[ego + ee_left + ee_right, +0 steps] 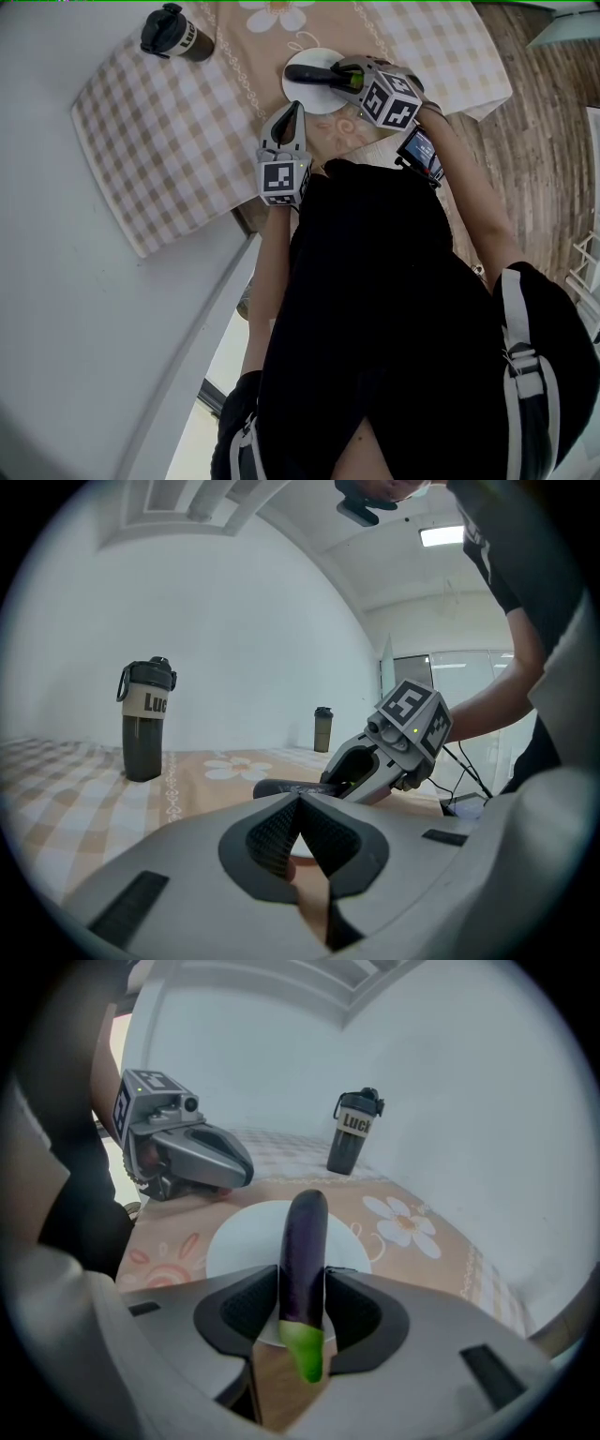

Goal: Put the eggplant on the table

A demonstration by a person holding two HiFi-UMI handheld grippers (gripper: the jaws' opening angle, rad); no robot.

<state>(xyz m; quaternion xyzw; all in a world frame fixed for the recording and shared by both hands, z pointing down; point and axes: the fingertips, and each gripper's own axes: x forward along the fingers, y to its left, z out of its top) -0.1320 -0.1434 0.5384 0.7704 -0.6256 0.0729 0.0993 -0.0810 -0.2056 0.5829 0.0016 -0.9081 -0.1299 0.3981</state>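
A dark purple eggplant [305, 1251] with a green stem end lies lengthwise between the jaws of my right gripper [303, 1312], whose pads press on both its sides. It hangs just over a white plate [234, 1237]. In the head view the eggplant [309, 73] stretches left from the right gripper [342, 75] across the plate [309, 101]. My left gripper [292, 111] rests near the plate's front edge, jaws shut and empty. In the left gripper view its pads meet [300, 803], with the right gripper [375, 761] and eggplant [281, 787] just beyond.
A dark bottle [173, 33] stands at the table's far left corner on the checked cloth [159, 141]. A second small bottle [322, 728] stands farther back. The table's near edge [246, 225] runs just in front of the person's body.
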